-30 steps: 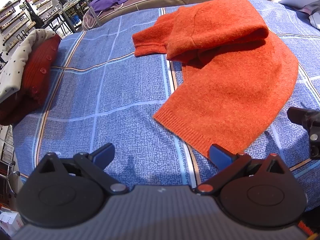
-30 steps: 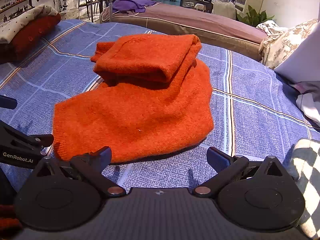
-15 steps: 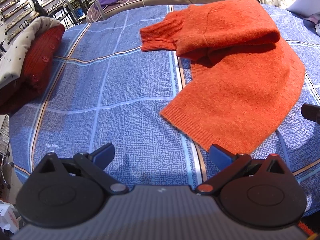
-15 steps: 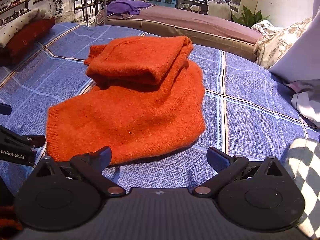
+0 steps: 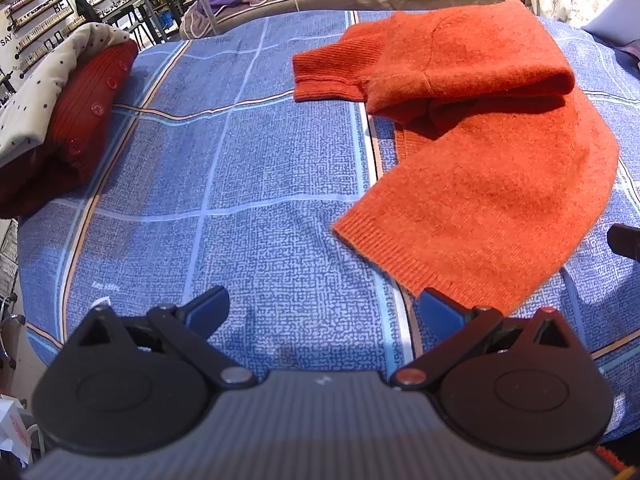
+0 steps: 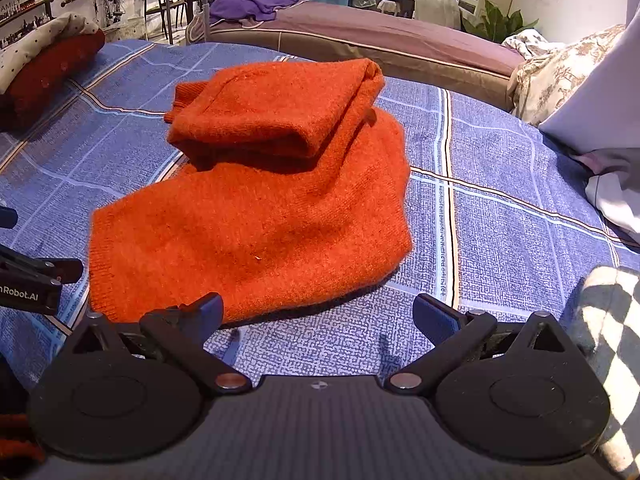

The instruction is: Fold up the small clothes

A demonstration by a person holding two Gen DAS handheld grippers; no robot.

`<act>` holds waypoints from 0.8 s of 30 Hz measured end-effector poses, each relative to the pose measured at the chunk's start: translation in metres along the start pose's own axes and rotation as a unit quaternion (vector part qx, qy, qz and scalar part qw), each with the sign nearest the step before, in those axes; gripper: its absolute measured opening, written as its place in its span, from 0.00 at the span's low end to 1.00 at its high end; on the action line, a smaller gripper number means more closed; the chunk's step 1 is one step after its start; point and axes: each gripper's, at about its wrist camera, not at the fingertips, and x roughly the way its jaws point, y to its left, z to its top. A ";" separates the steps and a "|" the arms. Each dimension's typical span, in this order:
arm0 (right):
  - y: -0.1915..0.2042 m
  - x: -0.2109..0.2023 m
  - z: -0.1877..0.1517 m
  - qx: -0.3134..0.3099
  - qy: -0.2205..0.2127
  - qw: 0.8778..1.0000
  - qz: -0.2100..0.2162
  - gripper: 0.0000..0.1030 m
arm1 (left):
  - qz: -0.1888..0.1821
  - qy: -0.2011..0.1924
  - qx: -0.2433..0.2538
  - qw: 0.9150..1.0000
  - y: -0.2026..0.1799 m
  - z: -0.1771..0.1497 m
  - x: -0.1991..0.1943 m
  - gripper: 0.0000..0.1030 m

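Note:
An orange knit sweater (image 5: 492, 184) lies on the blue plaid bedspread (image 5: 248, 168), its top part folded back over the body; a ribbed sleeve cuff (image 5: 324, 76) sticks out to the left. It also shows in the right wrist view (image 6: 256, 216), with the folded part (image 6: 276, 112) on top. My left gripper (image 5: 324, 306) is open and empty, just short of the sweater's ribbed hem. My right gripper (image 6: 318, 314) is open and empty at the hem's near right side. The left gripper's body (image 6: 28, 280) shows at the left edge there.
A stack of folded clothes, dotted beige over red (image 5: 68, 108), lies at the bed's left edge. A purple garment (image 6: 252, 4) lies on a brown mattress (image 6: 380, 36) behind. Pillows and white cloth (image 6: 600, 120) sit at the right. A checkered cloth (image 6: 612, 340) lies near right.
Both grippers have drifted a little to the left and back, so the sweater sits further right in the left view. Both stay open; the sweater has not moved.

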 end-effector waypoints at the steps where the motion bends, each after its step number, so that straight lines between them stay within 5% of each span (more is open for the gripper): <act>1: 0.001 0.000 0.000 -0.002 0.000 1.000 0.000 1.00 | 0.000 0.001 0.000 1.000 0.000 0.000 0.000 1.00; 11: -0.001 0.001 -0.001 0.002 -0.009 1.000 0.003 1.00 | -0.019 -0.004 -0.020 1.000 0.007 -0.004 0.009 1.00; 18: -0.005 -0.003 0.012 0.013 -0.101 0.994 0.034 1.00 | -0.040 -0.041 -0.070 0.996 0.035 -0.016 0.012 1.00; 24: 0.014 0.021 0.042 -0.057 -0.157 0.985 0.038 1.00 | -0.032 -0.073 -0.080 0.994 0.052 -0.027 0.010 1.00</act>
